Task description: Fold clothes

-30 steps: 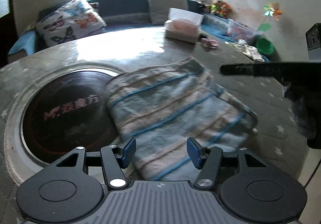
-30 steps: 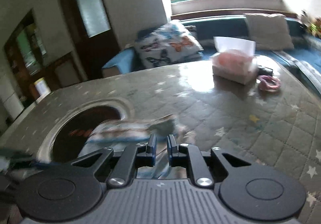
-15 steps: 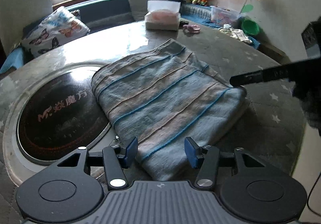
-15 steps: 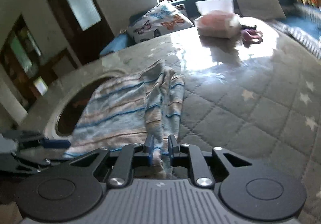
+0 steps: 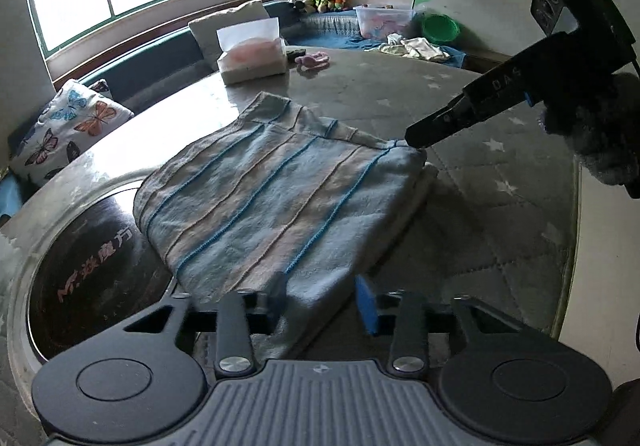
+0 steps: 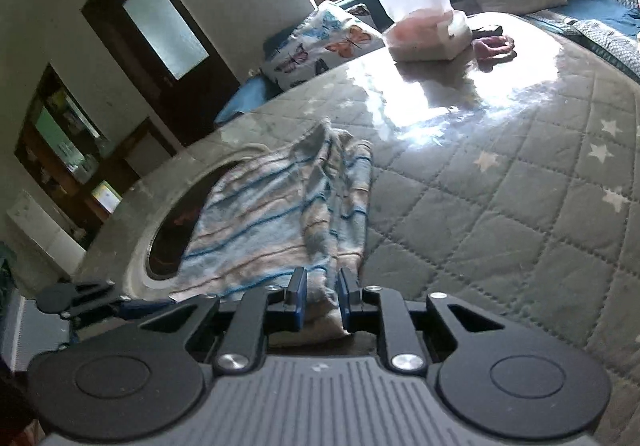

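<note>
From the left wrist view we see our left claw (image 5: 322,300) low over the near corner of the striped cloth (image 5: 280,198); its jaws are closing, the cloth's corner lies between the blue pads (image 5: 366,304), and the pads do not yet press on it. The cloth lies folded on the round tabletop (image 5: 500,214), its left edge overhanging a dark round inset plate (image 5: 92,270) that bears reddish writing, which looks like "MF" and some characters we cannot read. Our right claw (image 5: 416,136) reaches in from the right, its tip at the cloth's far right corner; white letters on its side are too small to read. To the right of the cloth the quilted cover with stars is bare up to the tabletop's rim. A tissue box (image 5: 252,54) stands at the far edge. From the right wrist view our right claw (image 6: 322,300) has the bunched corner of the cloth (image 6: 272,222) between its pads; the jaws are opening, narrowly parted, and we cannot tell whether the pads press on the fabric. The left claw (image 6: 132,304) shows at the left, by the cloth's other near corner. The tabletop (image 6: 500,206) to the right lies bare.
</note>
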{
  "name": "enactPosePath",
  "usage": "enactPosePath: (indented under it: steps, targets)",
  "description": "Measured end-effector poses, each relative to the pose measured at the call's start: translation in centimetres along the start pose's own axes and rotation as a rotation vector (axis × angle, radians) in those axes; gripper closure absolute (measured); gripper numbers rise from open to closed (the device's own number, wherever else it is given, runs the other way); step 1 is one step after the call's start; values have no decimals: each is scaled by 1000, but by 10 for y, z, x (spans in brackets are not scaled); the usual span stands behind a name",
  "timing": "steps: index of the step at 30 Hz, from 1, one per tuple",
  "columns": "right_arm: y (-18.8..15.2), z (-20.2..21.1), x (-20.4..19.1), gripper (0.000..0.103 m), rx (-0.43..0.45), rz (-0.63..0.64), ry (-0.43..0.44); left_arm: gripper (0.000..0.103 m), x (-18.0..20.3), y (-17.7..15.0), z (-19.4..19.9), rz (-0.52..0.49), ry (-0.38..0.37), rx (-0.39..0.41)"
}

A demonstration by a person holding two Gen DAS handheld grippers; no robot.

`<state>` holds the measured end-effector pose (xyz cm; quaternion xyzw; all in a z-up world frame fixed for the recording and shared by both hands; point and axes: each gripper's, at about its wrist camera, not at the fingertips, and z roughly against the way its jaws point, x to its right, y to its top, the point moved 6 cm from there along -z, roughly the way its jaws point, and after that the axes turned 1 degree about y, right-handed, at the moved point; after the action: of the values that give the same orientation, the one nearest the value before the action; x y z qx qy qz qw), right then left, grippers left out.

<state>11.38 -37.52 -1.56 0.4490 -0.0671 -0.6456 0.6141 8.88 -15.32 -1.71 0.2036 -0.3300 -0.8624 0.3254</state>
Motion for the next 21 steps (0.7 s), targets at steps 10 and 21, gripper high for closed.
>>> enactPosePath:
  steps: [10, 21]
  targets:
    - [-2, 7, -12, 95, 3, 26, 14, 100, -10, 4, 21, 8, 24, 53]
    - [-25, 0, 2, 83, -42, -19, -11, 96, -8, -17, 10, -64, -7, -25]
